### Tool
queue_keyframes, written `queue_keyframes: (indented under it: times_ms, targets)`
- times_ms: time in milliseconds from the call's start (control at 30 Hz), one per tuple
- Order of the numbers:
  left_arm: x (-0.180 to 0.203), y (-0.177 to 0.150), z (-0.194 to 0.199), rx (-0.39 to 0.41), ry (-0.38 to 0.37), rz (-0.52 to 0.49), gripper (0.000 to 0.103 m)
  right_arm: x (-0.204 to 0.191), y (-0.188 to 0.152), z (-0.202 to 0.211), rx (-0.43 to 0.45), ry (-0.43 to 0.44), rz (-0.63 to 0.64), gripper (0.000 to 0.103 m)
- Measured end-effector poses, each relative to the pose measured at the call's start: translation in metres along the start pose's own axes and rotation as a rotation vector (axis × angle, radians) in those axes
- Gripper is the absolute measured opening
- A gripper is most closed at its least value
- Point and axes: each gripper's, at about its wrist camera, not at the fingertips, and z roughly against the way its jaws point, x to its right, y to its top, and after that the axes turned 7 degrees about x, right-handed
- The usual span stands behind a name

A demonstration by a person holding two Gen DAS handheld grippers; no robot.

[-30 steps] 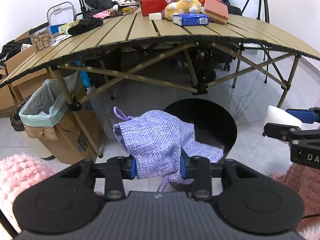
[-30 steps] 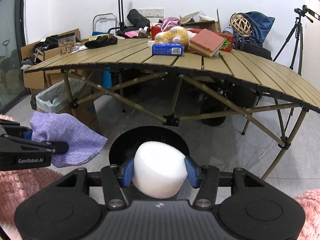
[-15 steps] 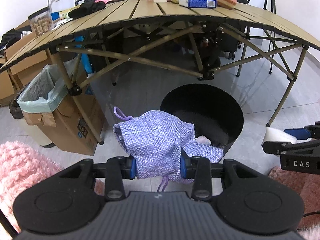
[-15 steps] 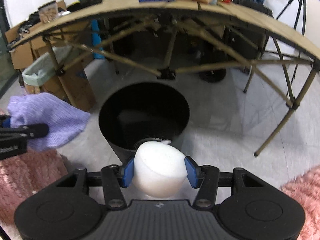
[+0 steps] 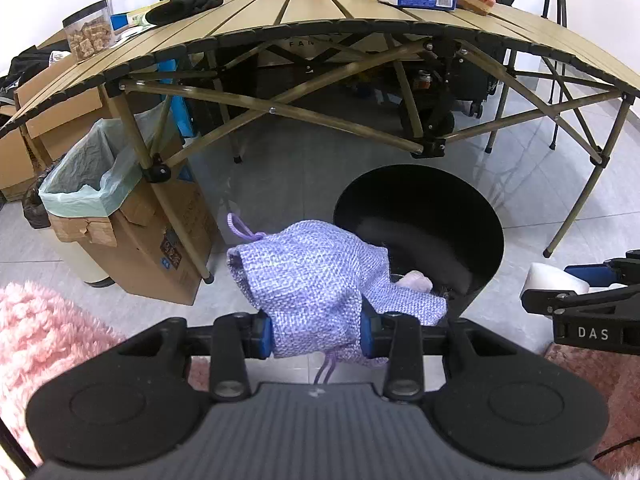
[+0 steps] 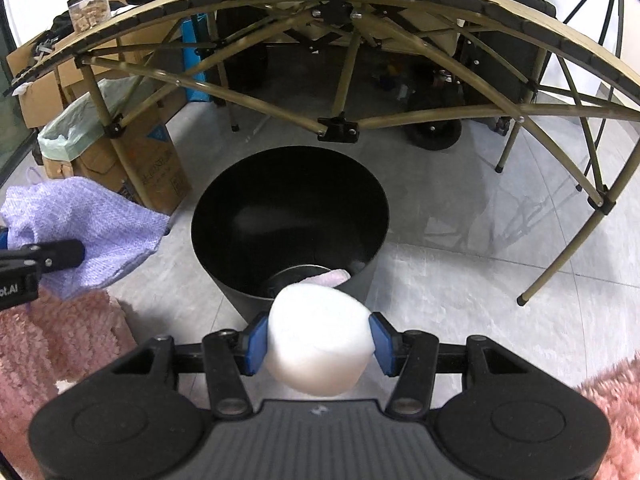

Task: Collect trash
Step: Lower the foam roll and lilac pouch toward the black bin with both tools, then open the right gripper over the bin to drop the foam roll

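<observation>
- Two loads, both light: left gripper [image 5: 318,334] jaws clamped mid-body on a limp lilac woven drawstring pouch [image 5: 320,280], which droops ahead.
- Right gripper [image 6: 318,344] jaws squeeze a soft white foam cylinder [image 6: 318,340]; the round black bin [image 6: 290,208] gapes just beyond.

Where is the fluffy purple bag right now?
The purple bag is pinched in the left gripper, held in the air just left of the black bin. In the right wrist view it shows at the far left edge.

One black bin [image 6: 290,216], one purple pouch [image 5: 320,284], one white foam lump [image 6: 318,346], two claws, two cardboard boxes.
</observation>
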Motion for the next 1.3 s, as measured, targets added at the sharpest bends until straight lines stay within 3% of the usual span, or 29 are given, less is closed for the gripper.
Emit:
queue_keyframes:
  times_ms: [1300]
  targets:
    - [-0.015, 0.025, -0.044, -0.032, 0.110, 0.034, 0.039, -0.016, 0.051, -0.083, 0.136, 0.038, 0.057, 0.052]
